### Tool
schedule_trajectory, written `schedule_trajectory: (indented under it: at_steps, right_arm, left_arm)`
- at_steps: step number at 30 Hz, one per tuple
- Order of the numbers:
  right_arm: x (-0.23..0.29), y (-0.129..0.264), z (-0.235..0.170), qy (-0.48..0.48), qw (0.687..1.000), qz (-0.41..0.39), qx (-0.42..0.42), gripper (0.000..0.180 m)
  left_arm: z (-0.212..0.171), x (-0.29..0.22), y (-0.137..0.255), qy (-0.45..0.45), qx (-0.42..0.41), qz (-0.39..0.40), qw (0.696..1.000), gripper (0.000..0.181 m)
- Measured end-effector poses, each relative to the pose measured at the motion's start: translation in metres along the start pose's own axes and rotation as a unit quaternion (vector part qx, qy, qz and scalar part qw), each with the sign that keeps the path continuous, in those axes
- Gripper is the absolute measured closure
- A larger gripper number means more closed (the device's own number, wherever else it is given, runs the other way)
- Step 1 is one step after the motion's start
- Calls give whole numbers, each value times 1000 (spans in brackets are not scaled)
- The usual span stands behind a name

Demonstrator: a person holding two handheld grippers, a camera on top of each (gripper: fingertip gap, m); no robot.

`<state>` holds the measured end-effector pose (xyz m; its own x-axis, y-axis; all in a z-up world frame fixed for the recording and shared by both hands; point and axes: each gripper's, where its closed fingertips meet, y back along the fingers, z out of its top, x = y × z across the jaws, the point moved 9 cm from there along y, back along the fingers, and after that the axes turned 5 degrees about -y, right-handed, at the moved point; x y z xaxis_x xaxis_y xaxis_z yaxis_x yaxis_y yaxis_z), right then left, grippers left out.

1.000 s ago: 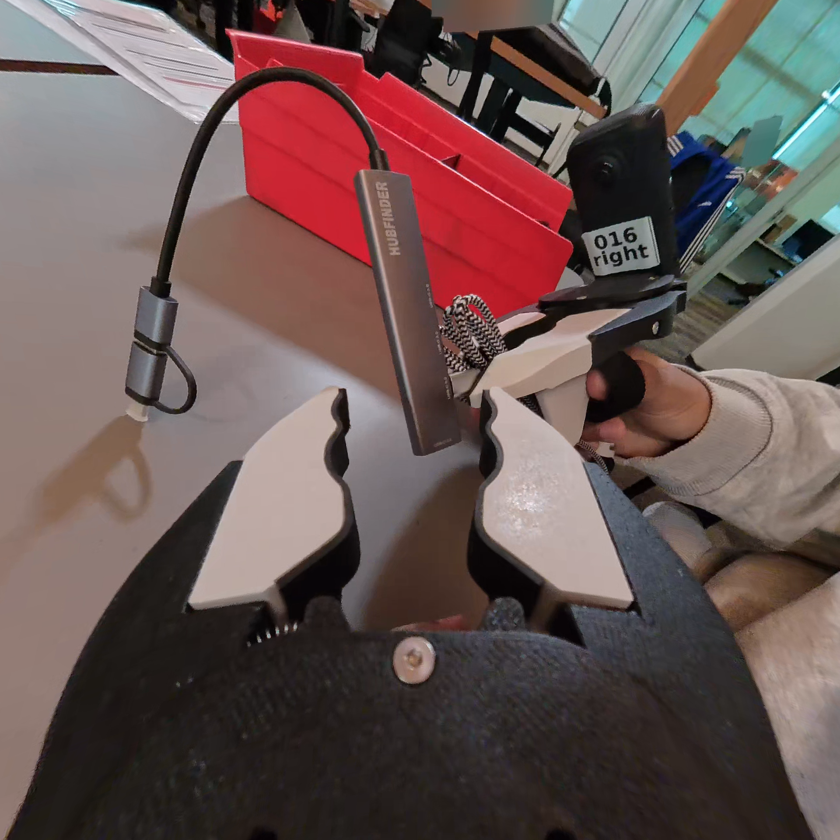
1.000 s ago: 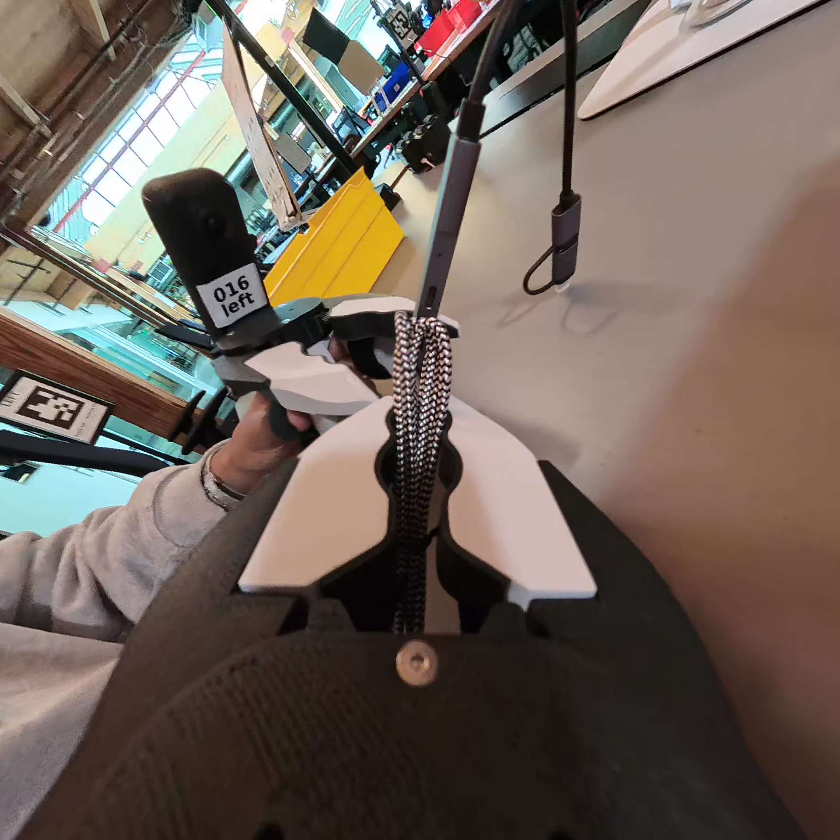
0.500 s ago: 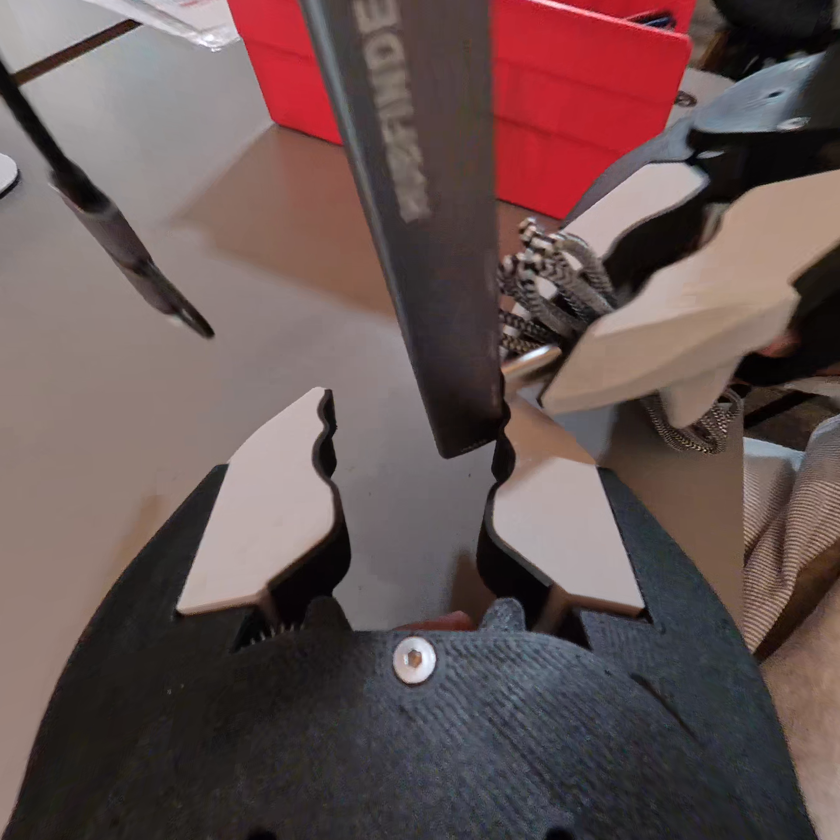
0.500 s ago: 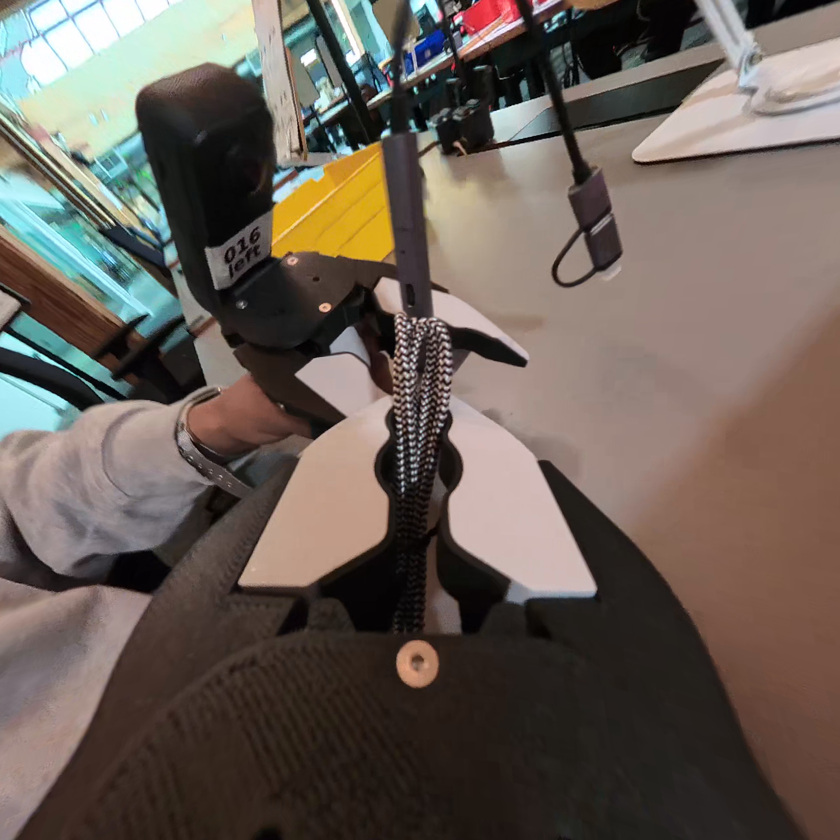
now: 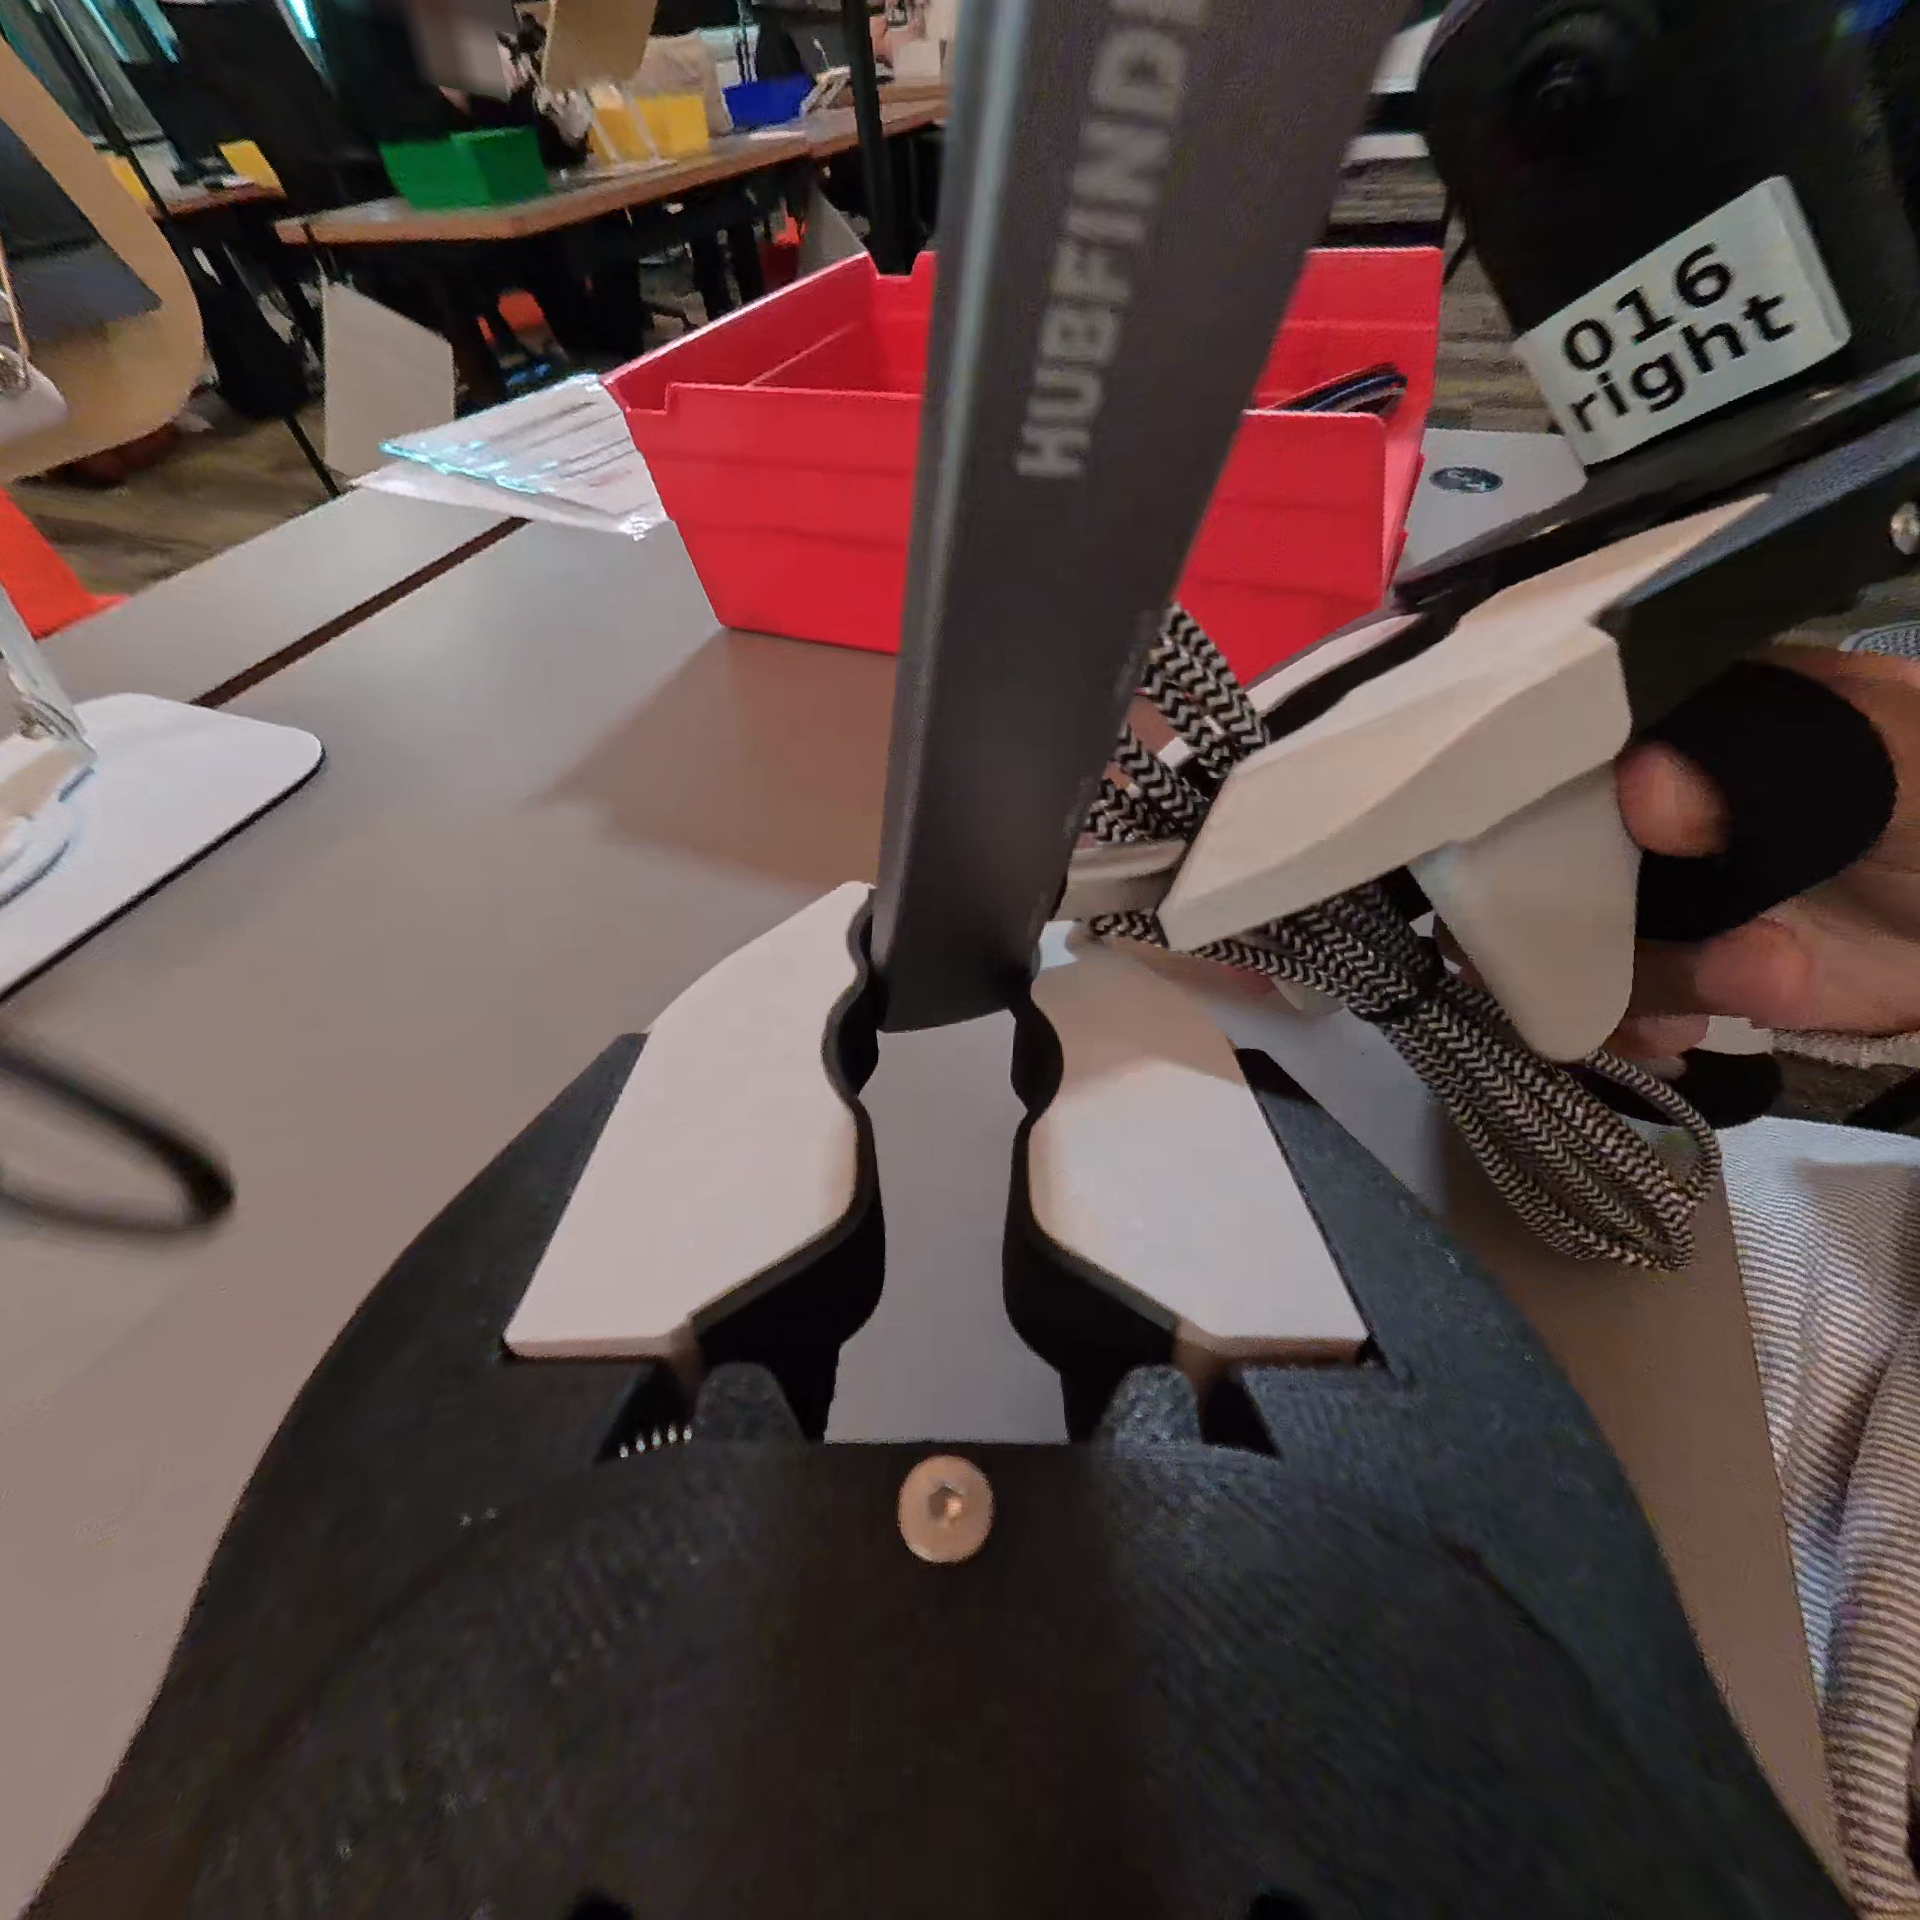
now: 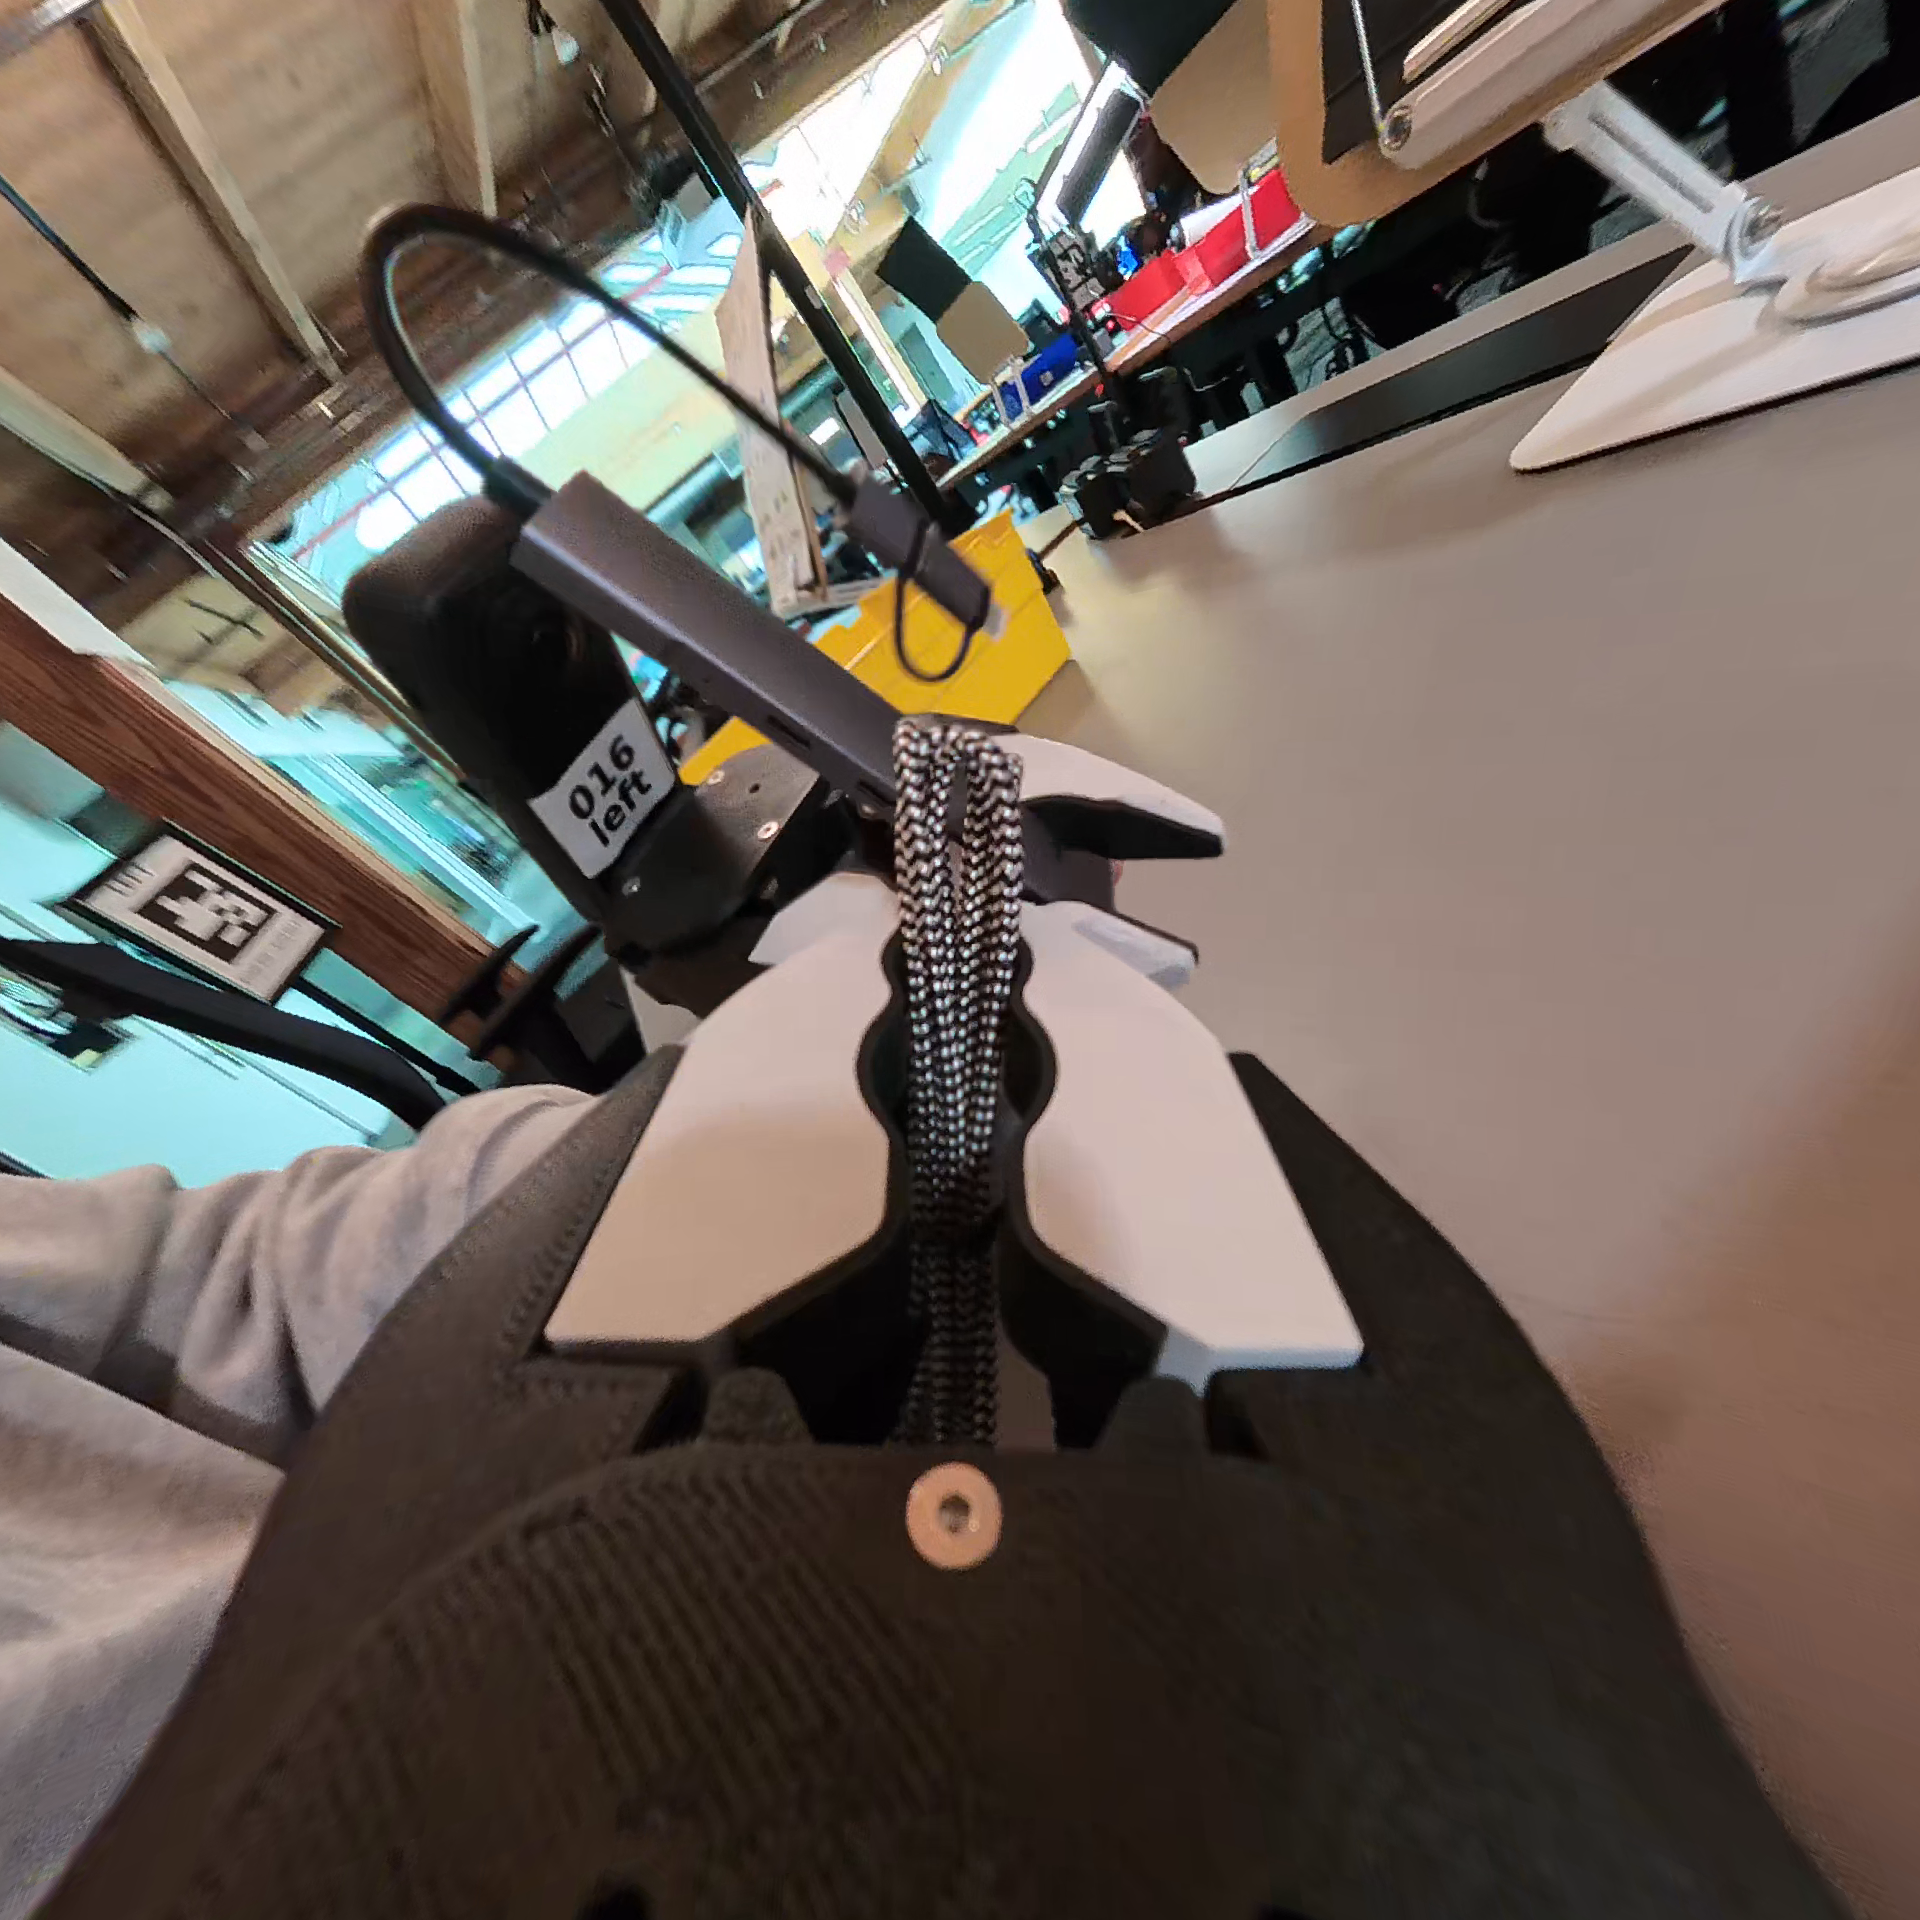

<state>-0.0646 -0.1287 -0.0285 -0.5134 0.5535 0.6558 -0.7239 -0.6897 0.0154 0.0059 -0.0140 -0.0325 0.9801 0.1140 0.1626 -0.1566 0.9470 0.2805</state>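
My left gripper (image 5: 951,940) is shut on the lower end of a grey USB hub (image 5: 1060,468), which rises steeply from its fingertips. My right gripper (image 6: 958,966) is shut on a coiled black-and-white braided cable (image 6: 951,935). In the left wrist view that cable (image 5: 1455,1049) hangs in loops from the right gripper (image 5: 1174,883), whose tip sits against the hub's right side. In the right wrist view the left gripper (image 6: 1039,821) holds the hub (image 6: 727,644) tilted. The hub's black lead arcs over to its dangling plug (image 6: 925,551). Both grippers are above the grey table (image 6: 1507,935).
A red bin (image 5: 790,499) stands behind the hub, with a plastic-sleeved sheet (image 5: 530,457) to its left. A white stand base (image 5: 156,769) lies at the left and also shows in the right wrist view (image 6: 1714,353). A yellow bin (image 6: 997,644) sits beyond the left gripper. The grippers' ends are close to 4 centimeters from one another.
My left gripper was open beside the hub and has now shut on its lower end. The hub has tilted and its lead and plug have swung. My right gripper stays shut on the braided cable.
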Motion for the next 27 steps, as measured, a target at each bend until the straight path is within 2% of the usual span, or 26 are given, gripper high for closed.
schedule_trajectory:
  at_steps: [3,8,14,18,22,24,27]
  right_arm:
    - [-5,1,-1,-47,999,22,-9,166]
    - [-14,5,1,-50,999,1,-11,168]
    - [-20,10,4,-32,999,-41,-12,168]
    - [-15,9,6,29,997,-66,1,168]
    - [-7,8,7,133,985,-104,27,168]
    - [-2,6,6,190,973,-121,43,168]
    - [7,2,2,269,952,-134,65,168]
  left_arm:
    - [0,0,0,-13,3,2,1000,158]
    - [-4,2,-3,17,5,-31,999,137]
    - [-1,10,4,85,-68,-94,990,121]
    - [-6,14,3,170,-79,-170,968,116]
    - [-6,18,4,249,-117,-247,929,112]
    - [-7,26,7,290,-150,-244,913,113]
    - [-15,41,11,335,-160,-197,907,117]
